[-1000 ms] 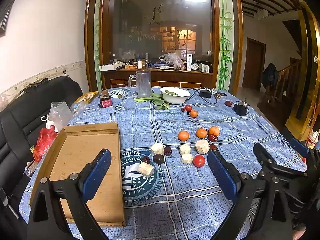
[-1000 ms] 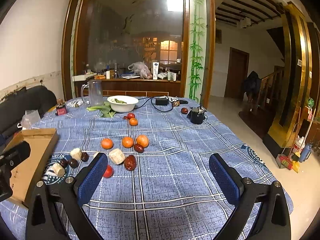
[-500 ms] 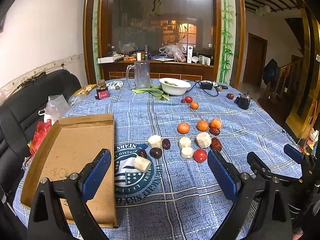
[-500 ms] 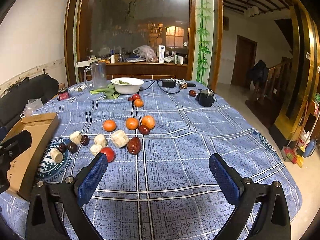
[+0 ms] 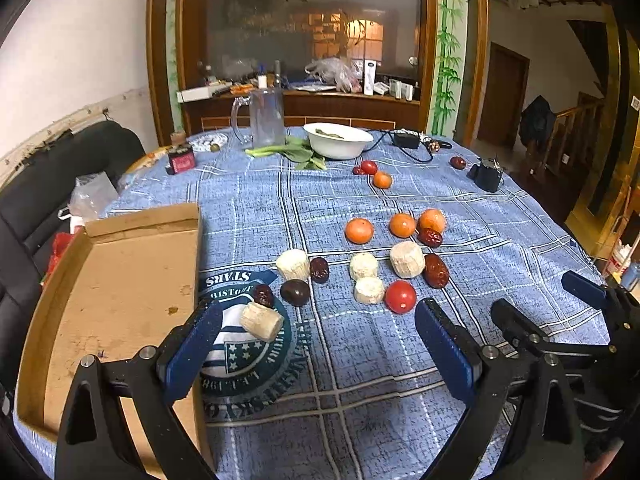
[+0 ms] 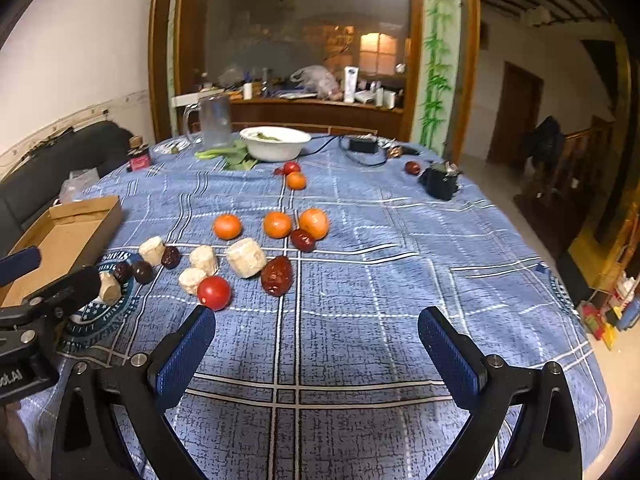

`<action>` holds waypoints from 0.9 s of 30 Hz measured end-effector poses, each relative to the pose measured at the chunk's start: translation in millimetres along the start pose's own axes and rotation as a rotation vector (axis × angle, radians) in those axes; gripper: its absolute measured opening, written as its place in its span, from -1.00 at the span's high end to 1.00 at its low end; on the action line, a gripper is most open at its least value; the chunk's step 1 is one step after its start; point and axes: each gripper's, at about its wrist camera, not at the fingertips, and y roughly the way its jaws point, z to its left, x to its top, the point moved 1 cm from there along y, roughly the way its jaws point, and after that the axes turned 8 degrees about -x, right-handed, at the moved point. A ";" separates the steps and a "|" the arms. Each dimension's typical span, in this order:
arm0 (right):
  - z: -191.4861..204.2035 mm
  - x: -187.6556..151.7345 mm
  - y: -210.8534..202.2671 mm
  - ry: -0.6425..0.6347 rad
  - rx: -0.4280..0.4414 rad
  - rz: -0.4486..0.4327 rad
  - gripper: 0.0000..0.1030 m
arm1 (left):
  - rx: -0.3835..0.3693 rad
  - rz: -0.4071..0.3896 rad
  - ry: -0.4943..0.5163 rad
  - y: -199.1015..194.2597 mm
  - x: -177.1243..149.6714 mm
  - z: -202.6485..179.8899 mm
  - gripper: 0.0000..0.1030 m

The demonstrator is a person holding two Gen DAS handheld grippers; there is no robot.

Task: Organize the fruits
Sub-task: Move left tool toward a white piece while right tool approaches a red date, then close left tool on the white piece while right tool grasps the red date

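Note:
Fruits lie scattered on the blue checked tablecloth: three oranges, a red tomato, red dates, a dark plum and several pale peeled chunks. In the right wrist view the tomato and a date lie just ahead. A flat cardboard box sits at the left. My left gripper is open and empty above the cloth, a pale chunk by its left finger. My right gripper is open and empty.
At the far end stand a white bowl with greens, a glass jug, a small jar, a cable with adapter, a black pot, plus a tomato and orange. A black sofa is left of the table.
Both grippers have moved forward and lower toward the fruit; the fruits now appear closer and larger. Both stay open. No fruit has moved.

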 end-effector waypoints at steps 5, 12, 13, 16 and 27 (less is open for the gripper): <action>-4.7 4.2 12.6 -0.013 0.050 0.034 -0.99 | 0.028 -0.001 -0.085 4.5 13.7 43.5 -0.88; 3.8 16.2 43.1 -0.012 0.174 0.133 -0.68 | 0.021 0.014 -0.142 12.9 19.8 76.8 -0.88; 5.1 18.2 47.5 -0.011 0.188 0.145 -0.64 | 0.011 0.019 -0.145 14.2 19.3 77.1 -0.88; 6.4 23.6 59.7 0.004 0.213 0.174 -0.62 | -0.042 0.046 -0.146 22.7 20.2 74.2 -0.84; 11.8 26.7 88.2 -0.005 0.193 0.222 -0.51 | -0.061 0.193 -0.052 88.9 37.3 45.5 -0.61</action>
